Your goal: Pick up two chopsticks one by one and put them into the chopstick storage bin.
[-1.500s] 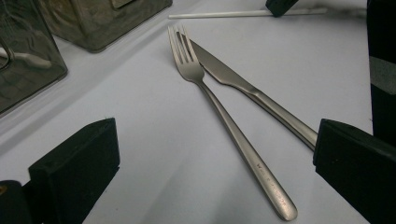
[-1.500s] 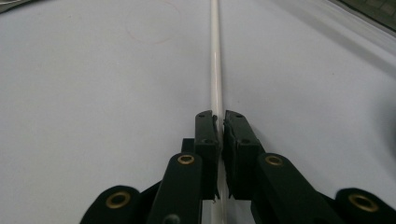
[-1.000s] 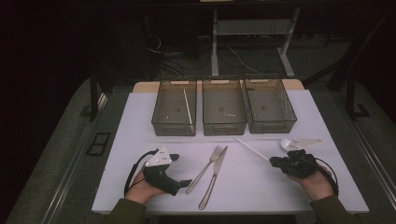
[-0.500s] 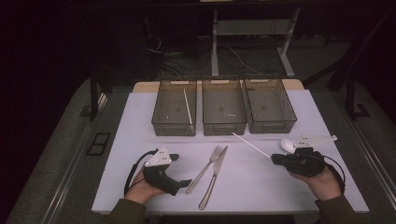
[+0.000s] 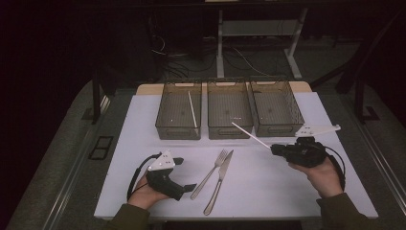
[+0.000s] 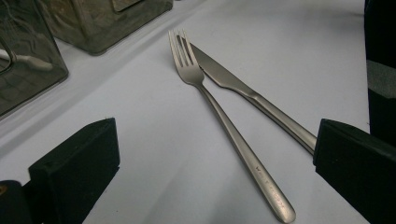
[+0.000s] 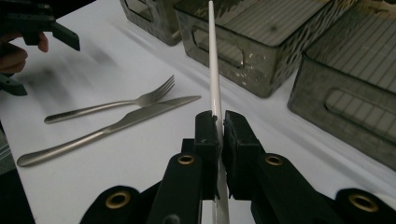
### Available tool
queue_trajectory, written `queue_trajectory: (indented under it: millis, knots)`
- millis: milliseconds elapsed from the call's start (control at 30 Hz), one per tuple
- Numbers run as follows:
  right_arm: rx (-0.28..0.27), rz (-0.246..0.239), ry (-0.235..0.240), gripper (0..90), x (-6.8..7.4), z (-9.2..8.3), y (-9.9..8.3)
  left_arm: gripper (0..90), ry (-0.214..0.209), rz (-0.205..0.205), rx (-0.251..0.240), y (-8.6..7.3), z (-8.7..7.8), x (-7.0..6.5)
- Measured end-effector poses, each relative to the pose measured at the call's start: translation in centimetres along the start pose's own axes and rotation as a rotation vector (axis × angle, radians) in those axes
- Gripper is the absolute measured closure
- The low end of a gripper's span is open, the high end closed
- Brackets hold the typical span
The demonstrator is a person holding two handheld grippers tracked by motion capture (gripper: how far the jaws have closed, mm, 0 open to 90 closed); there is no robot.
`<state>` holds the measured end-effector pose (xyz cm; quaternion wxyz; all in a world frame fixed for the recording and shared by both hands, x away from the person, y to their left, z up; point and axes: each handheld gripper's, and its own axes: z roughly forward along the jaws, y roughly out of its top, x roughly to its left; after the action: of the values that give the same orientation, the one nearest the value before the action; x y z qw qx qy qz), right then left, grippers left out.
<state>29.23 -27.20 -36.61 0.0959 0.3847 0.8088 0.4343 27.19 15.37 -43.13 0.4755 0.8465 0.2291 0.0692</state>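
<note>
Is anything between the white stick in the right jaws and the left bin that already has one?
Nothing visible blocks it. The white stick points over open table toward the left bin; fork and knife lie nearer the person.

L claw [image 5: 190, 187] open, resting low; R claw [image 5: 274, 149] clamped shut, raised.

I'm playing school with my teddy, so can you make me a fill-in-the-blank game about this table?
1. The right tool is shut on a thin white ____.
2. Beside the fork on the table lies a ____.
3. At the back of the white mat stand ____ bins in a row.
4. The left tool has its jaws ____.

Missing words: stick; knife; three; open
</note>
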Motion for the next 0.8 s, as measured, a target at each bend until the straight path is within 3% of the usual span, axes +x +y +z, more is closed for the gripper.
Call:
queue_trajectory:
  millis: [467,800]
  knots:
    - [-0.023,-0.015,-0.011,84.4,0.8,3.1,3.9,0.0,-0.004,-0.010,-0.014,0.1,0.2,-0.2]
    - [-0.006,-0.029,-0.017,84.4,1.8,6.0,7.1,0.0,-0.006,-0.008,-0.017,0.1,0.2,-0.1]
